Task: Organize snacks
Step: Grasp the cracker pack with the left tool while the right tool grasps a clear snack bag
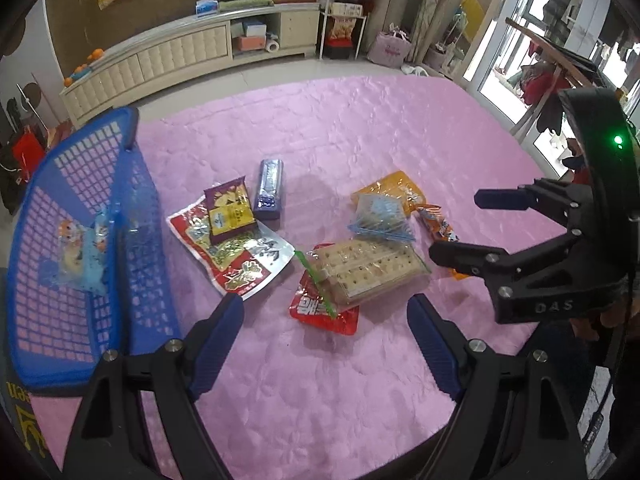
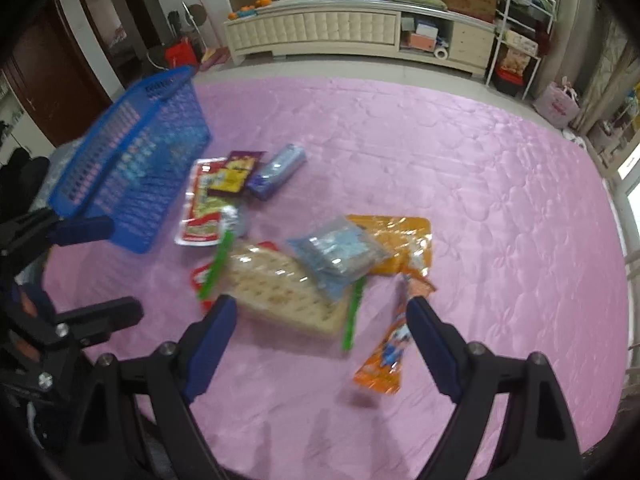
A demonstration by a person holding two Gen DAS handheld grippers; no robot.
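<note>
A blue mesh basket (image 1: pixel 72 240) stands at the left on the pink cloth (image 1: pixel 360 140) and holds one light-blue snack bag (image 1: pixel 84 256). Loose snacks lie mid-table: a cracker pack (image 1: pixel 368 272) on a red pouch (image 1: pixel 320 312), a clear blue-printed bag (image 1: pixel 380 216) on an orange pouch (image 1: pixel 392 188), a small orange stick pack (image 2: pixel 388 348), a red and white pouch (image 1: pixel 236 256), a purple-yellow packet (image 1: pixel 230 208) and a blue wrapped bar (image 1: pixel 270 188). My left gripper (image 1: pixel 326 320) is open and empty before the cracker pack. My right gripper (image 2: pixel 322 320) is open and empty over the cracker pack (image 2: pixel 288 292).
The basket also shows in the right wrist view (image 2: pixel 132 160). The right gripper appears at the right of the left wrist view (image 1: pixel 464 228). A cream cabinet (image 1: pixel 180 52) and shelving stand beyond the table's far edge. Bare pink cloth lies behind and right of the snacks.
</note>
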